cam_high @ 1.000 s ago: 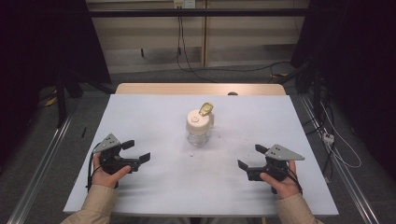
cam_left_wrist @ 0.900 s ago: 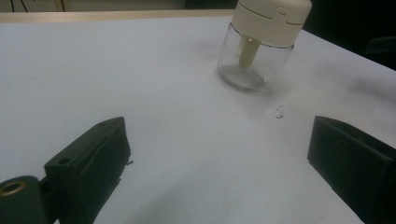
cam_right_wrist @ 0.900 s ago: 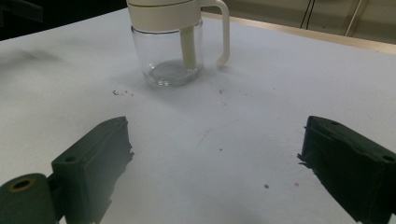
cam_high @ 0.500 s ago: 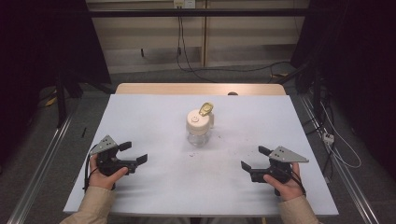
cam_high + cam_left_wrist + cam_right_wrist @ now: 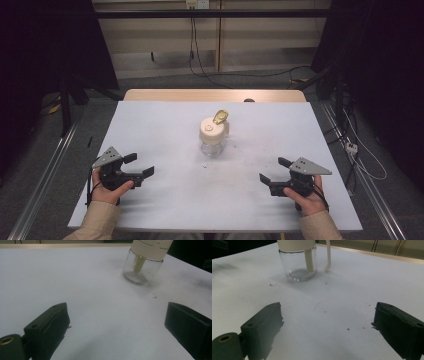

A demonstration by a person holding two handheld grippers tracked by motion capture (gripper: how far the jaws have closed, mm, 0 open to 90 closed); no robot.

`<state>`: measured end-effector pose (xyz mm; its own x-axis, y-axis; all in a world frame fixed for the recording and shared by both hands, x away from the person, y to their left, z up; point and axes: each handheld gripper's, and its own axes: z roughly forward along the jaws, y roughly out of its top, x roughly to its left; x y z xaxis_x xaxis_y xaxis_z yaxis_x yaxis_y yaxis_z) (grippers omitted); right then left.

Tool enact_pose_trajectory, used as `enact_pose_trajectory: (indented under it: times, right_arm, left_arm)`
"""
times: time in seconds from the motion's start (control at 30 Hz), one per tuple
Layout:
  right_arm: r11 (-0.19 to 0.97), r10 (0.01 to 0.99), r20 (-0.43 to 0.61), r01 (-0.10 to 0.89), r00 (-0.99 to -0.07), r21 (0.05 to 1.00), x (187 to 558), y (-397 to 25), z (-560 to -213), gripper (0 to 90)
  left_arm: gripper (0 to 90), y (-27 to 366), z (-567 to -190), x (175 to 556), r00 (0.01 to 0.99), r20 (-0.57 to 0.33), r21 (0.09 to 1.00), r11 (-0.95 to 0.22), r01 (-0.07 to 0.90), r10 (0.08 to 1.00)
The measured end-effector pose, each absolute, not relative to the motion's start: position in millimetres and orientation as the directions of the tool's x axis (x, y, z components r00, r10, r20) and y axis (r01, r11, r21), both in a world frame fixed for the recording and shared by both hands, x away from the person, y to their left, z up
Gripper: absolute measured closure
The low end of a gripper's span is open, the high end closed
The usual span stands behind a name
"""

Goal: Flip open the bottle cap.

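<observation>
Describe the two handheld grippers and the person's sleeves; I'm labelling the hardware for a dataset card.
Both the left gripper and the right gripper are black, with two blocky jaws and a grey three-cornered plate on top. A thin black cable loops by each hand. Brass-coloured eyelets show near the jaw bases in the gripper views. The person wears beige long sleeves.

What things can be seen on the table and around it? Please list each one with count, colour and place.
table: one, white top with wooden far edge, centre of the high view.
glass jar: one, clear with cream lid and lever, a gold-coloured piece on top, upright at the table's middle.
dark specks: a few, black, on the table beside the jar.
cables: several, black, on the floor beyond the table.
left gripper: one, black with grey plate, open, near left of the table, held in a hand.
right gripper: one, black with grey plate, open, near right, held in a hand.
</observation>
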<state>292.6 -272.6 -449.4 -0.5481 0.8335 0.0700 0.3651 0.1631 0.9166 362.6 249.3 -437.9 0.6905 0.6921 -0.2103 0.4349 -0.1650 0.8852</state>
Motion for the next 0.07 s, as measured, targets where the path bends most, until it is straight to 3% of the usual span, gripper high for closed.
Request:
enact_pose_trajectory:
  times: [0.07]
  right_arm:
    - [0.166,0.836,0.067,0.367,-0.545,0.915,293.1,-272.4,-449.8,7.1]
  left_arm:
    - [5.0,249.2,-438.1,362.8,0.692,-0.203,0.886,-0.171,0.431,0.693]
